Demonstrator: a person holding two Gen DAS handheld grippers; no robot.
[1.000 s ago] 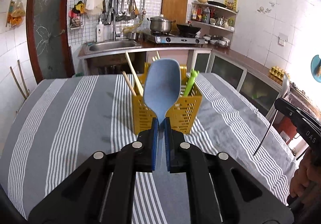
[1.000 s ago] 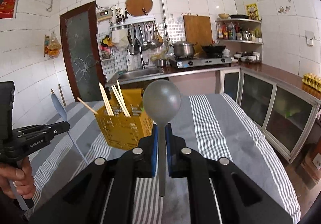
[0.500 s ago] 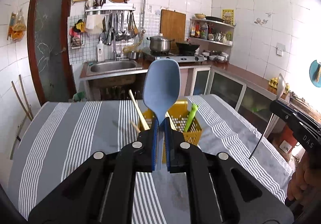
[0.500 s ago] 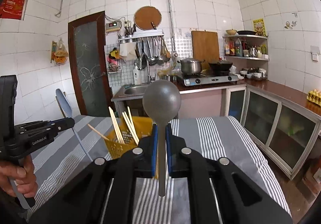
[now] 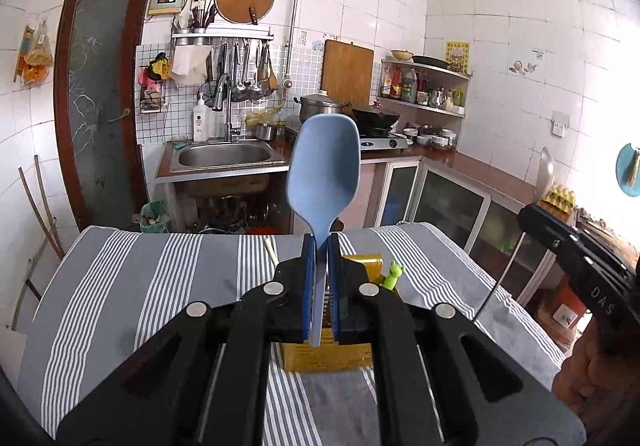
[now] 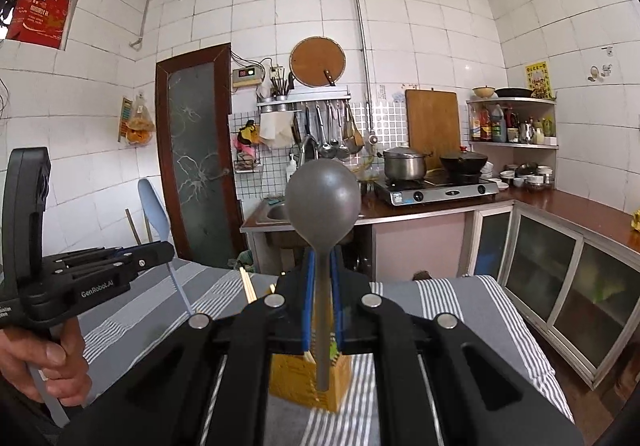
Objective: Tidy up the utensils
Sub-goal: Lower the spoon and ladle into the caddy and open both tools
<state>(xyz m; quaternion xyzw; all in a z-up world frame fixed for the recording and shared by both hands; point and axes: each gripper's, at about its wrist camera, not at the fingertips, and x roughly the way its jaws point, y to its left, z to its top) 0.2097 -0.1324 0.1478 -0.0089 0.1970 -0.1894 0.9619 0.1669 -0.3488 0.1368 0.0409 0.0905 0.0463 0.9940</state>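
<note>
Both grippers rose over last second; caddy [image 5: 326, 354] dropped low in both views, now partly hidden behind jaws.
Left gripper [image 5: 319, 278] clamped on blue spoon [image 5: 323, 170] handle, bowl up.
Right gripper [image 6: 320, 286] clamped on grey spoon [image 6: 323, 202] handle, bowl up, handle end hanging just over caddy.
Caddy stood on striped surface [image 5: 160, 278], chopsticks [image 6: 248, 286] and green utensil [image 5: 392, 272] already inside.
Judgement: lift lined both spoons above caddy; lowering, handle first, remained. Neither spoon stowed yet.
</note>
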